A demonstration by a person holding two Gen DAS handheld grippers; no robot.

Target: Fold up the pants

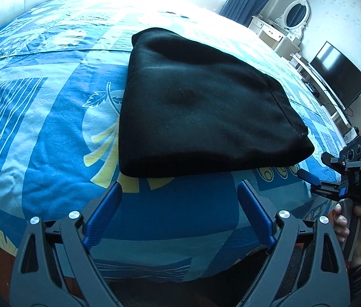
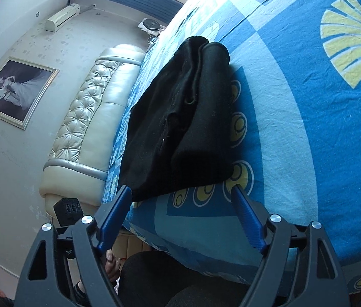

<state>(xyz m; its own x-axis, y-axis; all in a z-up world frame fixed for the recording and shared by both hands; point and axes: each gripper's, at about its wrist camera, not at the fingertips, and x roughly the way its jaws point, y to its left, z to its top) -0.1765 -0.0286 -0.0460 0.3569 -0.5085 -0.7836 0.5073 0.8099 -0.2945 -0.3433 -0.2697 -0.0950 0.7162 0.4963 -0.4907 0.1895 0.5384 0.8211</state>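
Black fabric pants point(image 1: 201, 107) lie as a compact folded stack on the blue patterned bedsheet point(image 1: 42, 133), near the bed edge, likely for reach. Left gripper point(image 1: 179, 197) and right gripper point(image 2: 180, 204) hover just short of the stack, jaws spread and empty, so the fold looks finished.

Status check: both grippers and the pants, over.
Left gripper open, empty, short of the pants. Right gripper open, empty, at their near edge. Pants folded into a compact stack on the bedspread. Nothing in the way.
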